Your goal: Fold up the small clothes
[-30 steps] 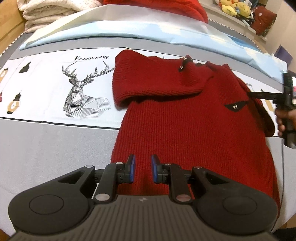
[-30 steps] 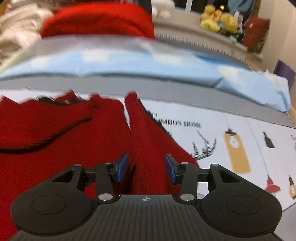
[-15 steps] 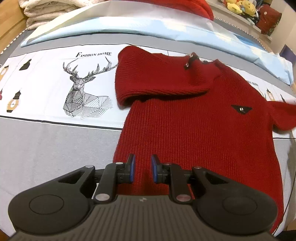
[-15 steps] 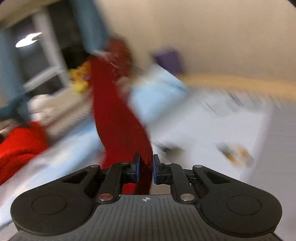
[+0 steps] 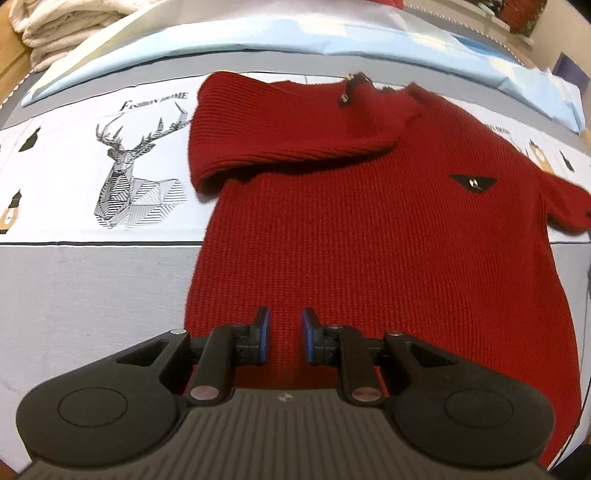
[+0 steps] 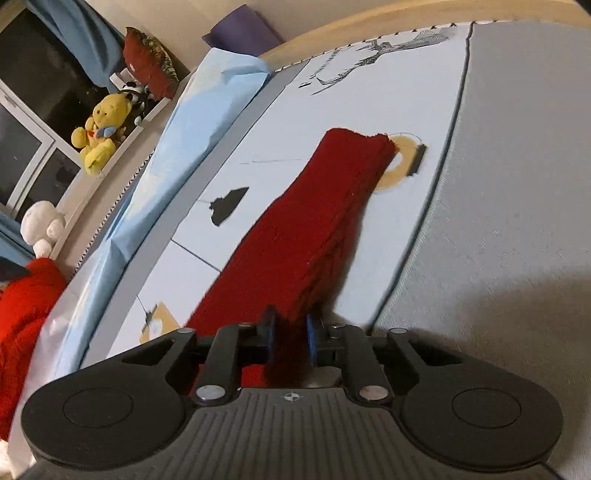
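Note:
A dark red knit sweater (image 5: 369, 221) lies flat on the bed, its left sleeve folded across the chest. My left gripper (image 5: 284, 338) hovers over the sweater's hem with its jaws slightly apart and nothing between them. My right gripper (image 6: 290, 338) is shut on the sweater's right sleeve (image 6: 314, 221), which stretches away from the fingers and lies out on the printed sheet (image 6: 258, 155). In the left wrist view that sleeve (image 5: 565, 203) sticks out at the right edge.
The sheet has a deer print (image 5: 136, 177) left of the sweater. A light blue cloth (image 5: 258, 33) runs along the far side, with folded white towels (image 5: 55, 22) at the back left. Soft toys (image 6: 98, 133) sit on a ledge. A bright red blanket (image 6: 22, 325) lies behind.
My right gripper closed on the right sleeve, swung round and pulled it out sideways onto the sheet. My left gripper stayed over the hem, moving slightly nearer.

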A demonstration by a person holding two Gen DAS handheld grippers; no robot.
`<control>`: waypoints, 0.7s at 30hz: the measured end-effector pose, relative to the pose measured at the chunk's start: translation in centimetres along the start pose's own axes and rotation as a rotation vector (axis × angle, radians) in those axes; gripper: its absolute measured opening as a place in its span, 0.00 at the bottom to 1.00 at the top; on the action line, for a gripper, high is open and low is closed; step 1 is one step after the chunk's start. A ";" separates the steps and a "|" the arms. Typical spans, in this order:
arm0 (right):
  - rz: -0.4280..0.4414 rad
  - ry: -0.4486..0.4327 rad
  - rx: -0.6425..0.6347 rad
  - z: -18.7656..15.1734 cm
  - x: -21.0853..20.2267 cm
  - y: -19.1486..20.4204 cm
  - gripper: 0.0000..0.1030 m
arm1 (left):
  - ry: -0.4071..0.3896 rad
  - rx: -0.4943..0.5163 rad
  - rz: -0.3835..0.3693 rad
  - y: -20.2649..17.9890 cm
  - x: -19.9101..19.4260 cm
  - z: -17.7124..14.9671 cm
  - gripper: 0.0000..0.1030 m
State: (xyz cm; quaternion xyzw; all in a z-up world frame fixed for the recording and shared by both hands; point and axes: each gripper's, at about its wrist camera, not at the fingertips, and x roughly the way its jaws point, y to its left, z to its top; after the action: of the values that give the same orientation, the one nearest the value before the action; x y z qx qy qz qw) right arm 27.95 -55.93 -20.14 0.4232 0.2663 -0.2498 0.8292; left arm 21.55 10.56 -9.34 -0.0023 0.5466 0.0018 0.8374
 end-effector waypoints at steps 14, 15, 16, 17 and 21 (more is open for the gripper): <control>-0.146 -0.202 0.048 2.0 -1.2 -3.7 0.10 | -0.005 0.013 0.000 -0.6 0.5 0.0 0.19; -0.167 -0.196 -0.017 2.1 -1.2 -2.9 0.12 | -0.007 0.016 -0.005 -0.7 0.5 0.0 0.19; -0.185 -0.187 -0.035 2.2 -1.1 -2.4 0.18 | -0.009 0.017 -0.009 -0.7 0.4 0.0 0.19; -0.189 -0.178 -0.016 2.5 -1.2 -2.0 0.21 | -0.011 0.015 -0.012 -0.8 0.4 0.0 0.19; -0.232 -0.148 0.031 2.5 -2.5 -1.0 0.28 | -0.025 -0.017 -0.032 -0.6 0.2 0.6 0.19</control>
State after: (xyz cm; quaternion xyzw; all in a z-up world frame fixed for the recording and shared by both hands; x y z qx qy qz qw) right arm 26.05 -58.08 -17.79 0.3828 0.2476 -0.3787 0.8055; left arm 22.16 10.00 -9.25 -0.0182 0.5361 -0.0071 0.8440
